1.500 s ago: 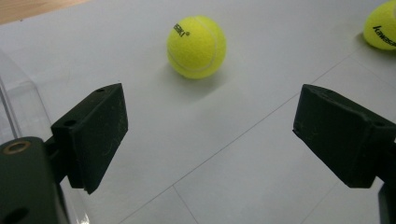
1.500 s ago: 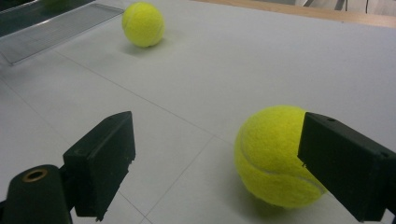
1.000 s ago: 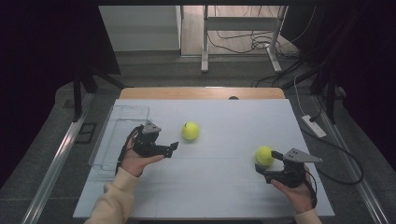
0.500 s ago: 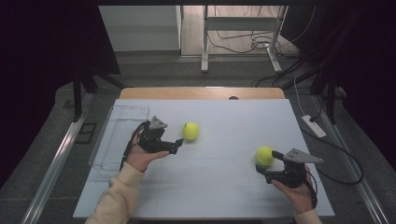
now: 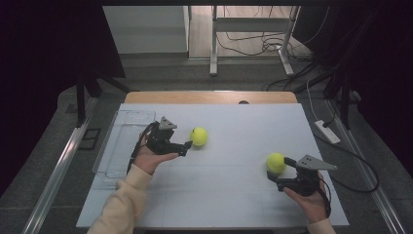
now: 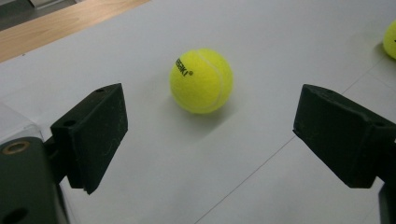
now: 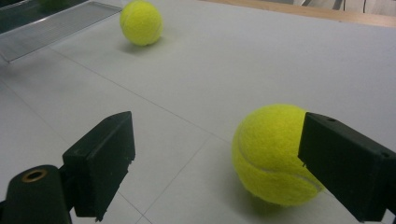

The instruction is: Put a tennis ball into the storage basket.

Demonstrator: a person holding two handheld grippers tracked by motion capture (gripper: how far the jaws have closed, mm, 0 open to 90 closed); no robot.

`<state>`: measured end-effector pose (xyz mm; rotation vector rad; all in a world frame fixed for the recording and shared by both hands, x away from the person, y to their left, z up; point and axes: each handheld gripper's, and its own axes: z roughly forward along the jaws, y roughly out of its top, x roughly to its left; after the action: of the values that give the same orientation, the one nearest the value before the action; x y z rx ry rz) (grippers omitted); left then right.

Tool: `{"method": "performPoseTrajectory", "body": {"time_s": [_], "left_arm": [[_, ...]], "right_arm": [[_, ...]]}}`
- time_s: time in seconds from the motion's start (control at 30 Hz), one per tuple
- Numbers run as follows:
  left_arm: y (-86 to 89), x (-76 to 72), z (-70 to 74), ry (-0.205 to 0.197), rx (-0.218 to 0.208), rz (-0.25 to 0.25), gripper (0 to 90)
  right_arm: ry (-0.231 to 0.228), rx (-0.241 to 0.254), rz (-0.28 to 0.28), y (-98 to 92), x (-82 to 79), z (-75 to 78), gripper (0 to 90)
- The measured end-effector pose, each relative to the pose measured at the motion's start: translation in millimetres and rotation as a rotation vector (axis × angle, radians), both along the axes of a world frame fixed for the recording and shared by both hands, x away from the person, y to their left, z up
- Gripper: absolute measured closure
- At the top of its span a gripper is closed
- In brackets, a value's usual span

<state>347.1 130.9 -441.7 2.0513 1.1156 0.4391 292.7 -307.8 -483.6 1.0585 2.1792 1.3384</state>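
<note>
Two yellow tennis balls lie on the white table (image 5: 229, 195). The left ball (image 5: 199, 136) (image 6: 201, 80) rests just ahead of my left gripper (image 5: 189, 140) (image 6: 215, 135), whose jaws stand wide open and apart from it. The right ball (image 5: 275, 163) (image 7: 271, 154) sits at the tips of my right gripper (image 5: 279, 170) (image 7: 215, 163), close against the inner side of its right jaw. That gripper is open too, with a wide gap to the other jaw. The right gripper view also has the left ball (image 7: 141, 22) farther off.
A clear plastic tray (image 5: 122, 141) (image 7: 56, 23) stands on the table's left side, just behind the left hand. A strip of bare wood (image 5: 209, 97) runs along the far edge. Cables and a power strip (image 5: 327, 131) lie on the floor to the right.
The left hand has edged its gripper to the right and slightly away from me, closer to the left ball. The right hand and both balls have stayed put.
</note>
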Motion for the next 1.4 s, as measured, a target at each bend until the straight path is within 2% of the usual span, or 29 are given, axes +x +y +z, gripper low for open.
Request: {"method": "performPoseTrajectory", "body": {"time_s": [0.73,0.93,1.4], "left_arm": [[-12.2,28.4,-6.9,0.031,0.031,-0.011,10.4],[-19.6,37.2,-10.3,0.042,0.052,-0.013,10.1],[-25.7,47.3,-5.5,0.043,0.06,-0.013,9.6]], "right_arm": [[0.003,-0.004,0.004,0.7,0.4,-1.1,11.0],[0.001,-0.007,0.006,1.1,-0.1,-1.3,10.9],[0.0,-0.008,0.007,1.7,-1.4,-1.4,11.0]]}}
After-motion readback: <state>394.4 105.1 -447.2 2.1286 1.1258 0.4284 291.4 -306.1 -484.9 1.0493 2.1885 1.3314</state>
